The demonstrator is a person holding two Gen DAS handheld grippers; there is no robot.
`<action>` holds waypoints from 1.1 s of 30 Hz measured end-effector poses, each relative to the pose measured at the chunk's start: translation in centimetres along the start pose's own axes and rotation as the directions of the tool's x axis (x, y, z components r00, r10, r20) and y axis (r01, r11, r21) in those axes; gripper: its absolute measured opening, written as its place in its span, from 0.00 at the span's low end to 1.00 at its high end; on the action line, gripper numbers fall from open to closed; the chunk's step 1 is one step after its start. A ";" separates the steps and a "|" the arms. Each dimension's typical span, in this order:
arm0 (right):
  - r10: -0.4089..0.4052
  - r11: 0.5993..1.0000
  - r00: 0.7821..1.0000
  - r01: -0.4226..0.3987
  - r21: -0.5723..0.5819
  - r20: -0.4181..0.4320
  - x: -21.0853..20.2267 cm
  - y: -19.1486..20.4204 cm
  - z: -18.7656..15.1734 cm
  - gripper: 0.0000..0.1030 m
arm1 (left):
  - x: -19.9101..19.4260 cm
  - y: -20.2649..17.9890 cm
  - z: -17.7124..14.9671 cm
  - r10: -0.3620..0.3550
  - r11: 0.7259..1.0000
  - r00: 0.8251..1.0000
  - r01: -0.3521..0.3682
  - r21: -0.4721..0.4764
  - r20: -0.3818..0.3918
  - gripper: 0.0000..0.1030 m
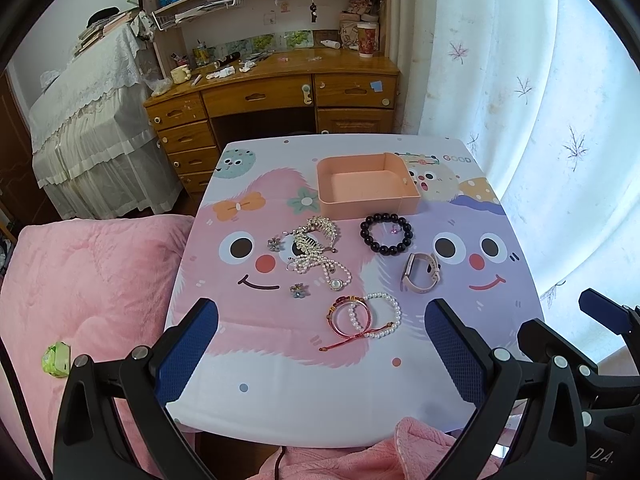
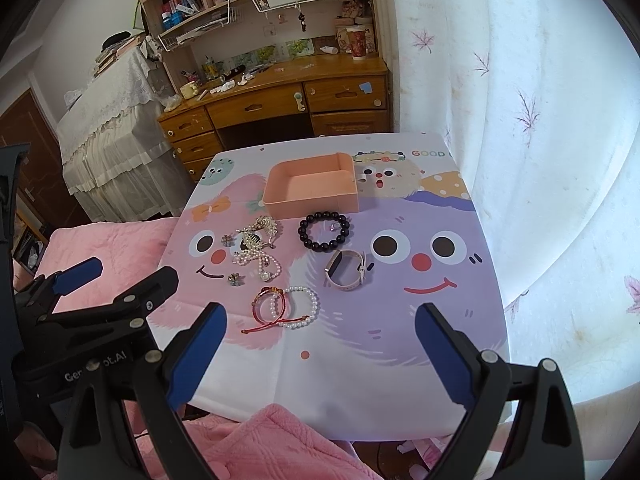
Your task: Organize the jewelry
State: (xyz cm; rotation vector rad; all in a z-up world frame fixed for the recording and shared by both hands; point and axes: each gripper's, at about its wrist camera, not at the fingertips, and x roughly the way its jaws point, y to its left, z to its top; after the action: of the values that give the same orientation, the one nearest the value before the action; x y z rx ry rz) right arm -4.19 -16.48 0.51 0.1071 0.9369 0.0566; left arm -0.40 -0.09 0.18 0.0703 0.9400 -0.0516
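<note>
A small table [image 1: 280, 400] with a cartoon-face cover carries the jewelry. At its far side sits a shallow peach tray [image 1: 366, 204], with nothing inside it as far as can be seen. Just in front of the tray lies a black bead bracelet [image 1: 386, 234] with a tiny purple-stoned ring [image 1: 394, 231] inside its loop. Left of it a gold leaf-shaped hair comb [image 1: 316, 236] rests in a tangle with a pearl necklace [image 1: 328, 270]; whether they are hooked together cannot be told. Two small flower-shaped earrings lie by this tangle, one [image 1: 275, 243] at its left and one [image 1: 299, 291] nearer the front. A pink-strapped watch [image 1: 420, 272] stands on its edge to the right, apart from the rest. Nearest the front, a red cord bracelet [image 1: 350, 318] overlaps a white pearl bracelet [image 1: 380, 316].

The left gripper [image 1: 322, 350] hovers above the table's near edge, its blue-padded fingers spread wide and holding nothing, the two front bracelets showing between them. The right gripper [image 2: 320, 350] hangs beside it at the right, likewise spread wide and empty, aimed at the same part of the table. Each gripper shows at the edge of the other's view.

A pink blanket [image 1: 92, 280] covers the bed to the left, and a wooden desk [image 1: 272, 92] with shelves stands behind the table. A pale curtain [image 1: 520, 80] hangs to the right.
</note>
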 end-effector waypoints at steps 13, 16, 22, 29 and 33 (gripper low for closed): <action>0.001 1.000 1.000 -0.001 0.000 0.002 -0.2 0.4 -0.2 0.93 | -0.1 0.0 -0.1 0.002 1.000 1.000 -0.002 0.001 0.003 0.99; 0.001 1.000 1.000 -0.001 0.000 0.001 -0.2 0.4 -0.2 0.93 | -0.1 0.0 -0.1 0.001 1.000 1.000 -0.001 0.001 0.001 0.99; 0.002 1.000 1.000 -0.002 0.001 0.002 -0.1 0.4 -0.2 0.93 | -0.1 0.1 -0.1 0.002 1.000 1.000 -0.002 0.001 0.004 0.99; 0.003 1.000 1.000 -0.003 0.000 0.002 0.2 0.2 -0.1 0.93 | -0.1 0.1 -0.1 0.003 1.000 1.000 -0.003 0.001 0.003 0.99; 0.005 1.000 1.000 -0.005 -0.003 0.002 0.0 0.4 -0.1 0.93 | -0.1 0.3 -0.2 0.005 1.000 1.000 -0.005 -0.001 0.001 0.99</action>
State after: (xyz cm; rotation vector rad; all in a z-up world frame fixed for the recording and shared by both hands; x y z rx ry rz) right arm -4.24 -16.10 0.47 0.1066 0.9347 0.0625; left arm -0.58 0.23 0.19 0.0719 0.9389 -0.0466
